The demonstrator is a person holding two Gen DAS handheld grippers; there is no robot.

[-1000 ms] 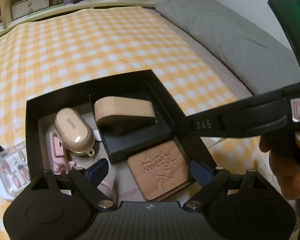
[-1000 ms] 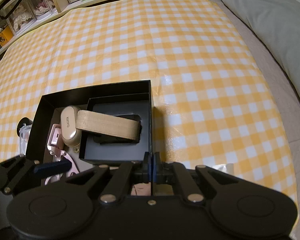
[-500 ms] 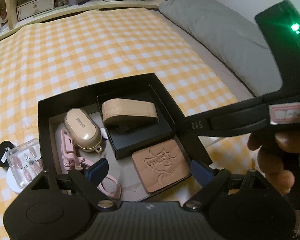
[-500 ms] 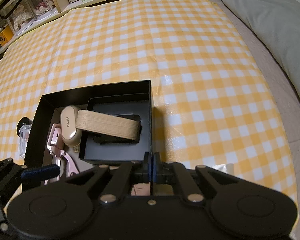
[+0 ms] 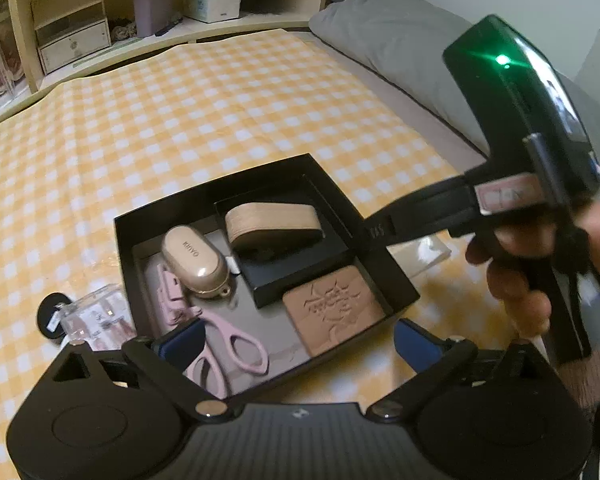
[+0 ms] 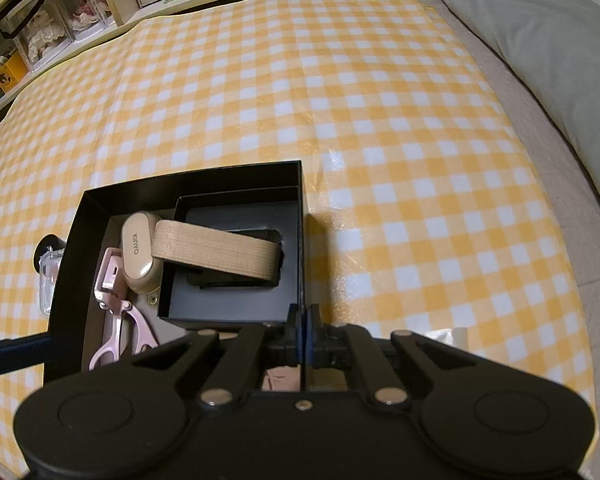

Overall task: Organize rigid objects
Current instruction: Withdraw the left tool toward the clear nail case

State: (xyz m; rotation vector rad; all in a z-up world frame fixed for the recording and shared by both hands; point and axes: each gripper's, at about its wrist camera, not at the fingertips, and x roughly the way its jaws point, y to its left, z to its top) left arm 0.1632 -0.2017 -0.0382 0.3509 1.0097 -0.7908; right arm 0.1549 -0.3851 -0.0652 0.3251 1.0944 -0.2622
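Over the shallow black cardboard tray [image 5: 236, 192], left hand-held gripper [image 5: 296, 340] hangs spread, holding nothing. Right hand-held gripper [image 6: 302, 320] is pressed together on the tray's right wall, probably steadying it.

Bedroom backdrop
A grey pillow [image 6: 540, 28] lies beside the yellow checked cloth [image 6: 260, 92]; a tissue box [image 5: 212, 2] sits on the shelf [image 5: 100, 46].

One large black box [image 5: 134, 236], one smaller black box [image 5: 300, 276], one beige case [image 5: 194, 258], one pink eyelash curler [image 5: 220, 340], one embossed brown tile [image 5: 332, 312], one clear case [image 5: 96, 316]
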